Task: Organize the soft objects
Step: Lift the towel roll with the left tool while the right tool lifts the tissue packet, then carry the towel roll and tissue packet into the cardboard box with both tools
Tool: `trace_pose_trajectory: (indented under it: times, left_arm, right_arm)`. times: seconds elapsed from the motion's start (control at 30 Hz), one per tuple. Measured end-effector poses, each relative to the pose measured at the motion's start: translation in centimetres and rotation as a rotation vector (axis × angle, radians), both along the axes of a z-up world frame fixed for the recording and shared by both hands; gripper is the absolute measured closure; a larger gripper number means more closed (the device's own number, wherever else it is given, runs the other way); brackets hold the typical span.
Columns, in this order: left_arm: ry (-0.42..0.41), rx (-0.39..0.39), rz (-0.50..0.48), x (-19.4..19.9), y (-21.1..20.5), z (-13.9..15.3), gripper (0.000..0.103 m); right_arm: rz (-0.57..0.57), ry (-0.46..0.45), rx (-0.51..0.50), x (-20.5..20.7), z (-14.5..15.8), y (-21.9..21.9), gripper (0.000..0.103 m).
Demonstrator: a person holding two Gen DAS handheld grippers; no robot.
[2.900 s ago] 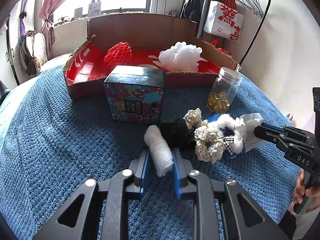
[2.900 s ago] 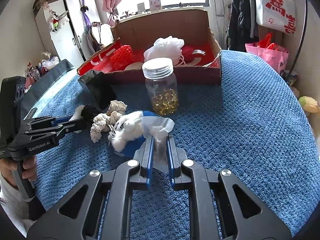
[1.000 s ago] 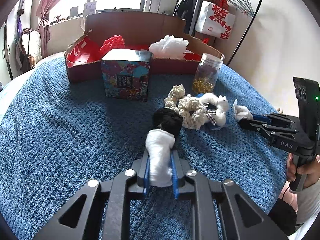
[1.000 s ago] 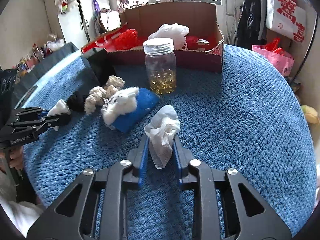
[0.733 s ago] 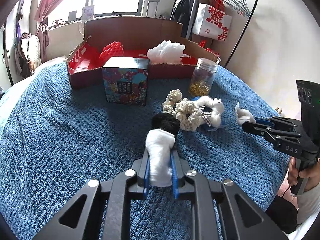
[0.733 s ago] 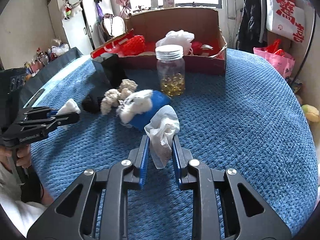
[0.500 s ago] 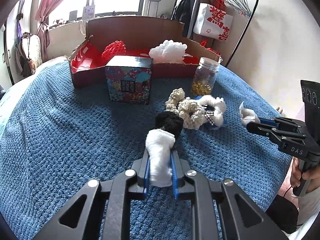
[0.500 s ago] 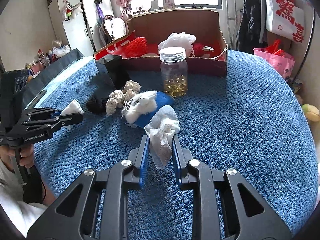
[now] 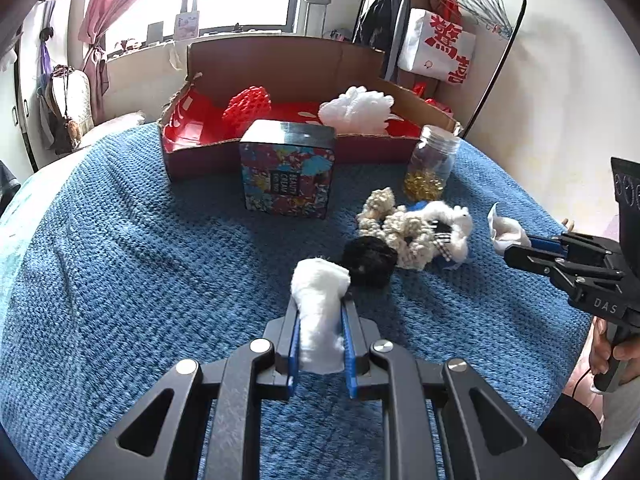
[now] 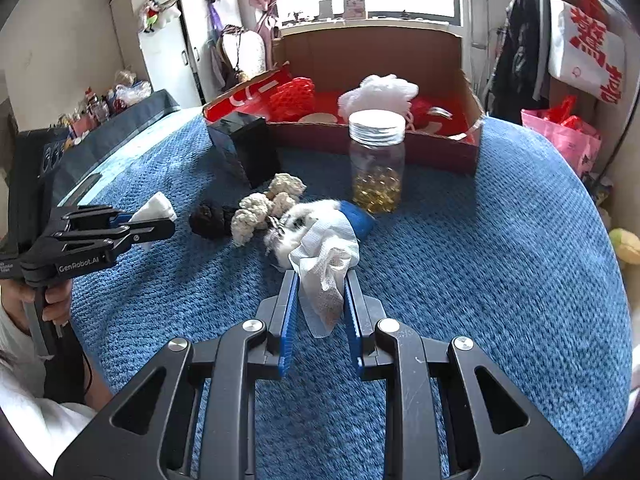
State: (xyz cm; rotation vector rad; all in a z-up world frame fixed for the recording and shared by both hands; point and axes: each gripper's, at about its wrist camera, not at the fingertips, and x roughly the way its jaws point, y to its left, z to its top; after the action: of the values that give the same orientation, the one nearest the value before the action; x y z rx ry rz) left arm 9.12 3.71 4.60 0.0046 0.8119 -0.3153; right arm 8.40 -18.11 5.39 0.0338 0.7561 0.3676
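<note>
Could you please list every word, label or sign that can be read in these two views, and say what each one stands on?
"DAS": on the right hand-held gripper, seen from the left wrist view.
"GenRobot.AI": on the left hand-held gripper, seen from the right wrist view.
"BEAUTY CREAM": upside down on the colourful box; the smaller line beside it is too small to read.
Large red Chinese characters: on the white hanging bag; I cannot read them reliably.

left wrist cam sits low and close over the blue knitted blanket, facing the open red-lined cardboard box at the back. right wrist cam looks the same way from further right. both share the clear glass jar of yellow beads and each other's gripper.
</note>
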Motion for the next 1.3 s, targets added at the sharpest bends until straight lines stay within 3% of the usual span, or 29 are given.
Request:
trace_pose_trajectory:
  times: [0.23,0.77,1.13,1.3]
  left_arm:
    - [0.036,0.013,0.028,2.1,1.6,0.0,0.085]
    - [0.015,0.085,0.036,8.6,4.7,1.6,0.085]
    - [-0.013,0.027,-0.045,11.9,5.2,5.1,0.085]
    - [0.011,0.013,-0.098,14.4,4.1,5.9,0.085]
  right_arm:
    - [0.040,-0.023,-0.075,2.0,1.1,2.6,0.082]
    - [0.099,-0.018,-0.148,9.1,2.4,6.3,0.082]
    - [0.151,0.003,-0.118,13.4,4.3,6.9,0.082]
    - [0.202,0.024,-0.126,15.8,5.5,7.0,0.082]
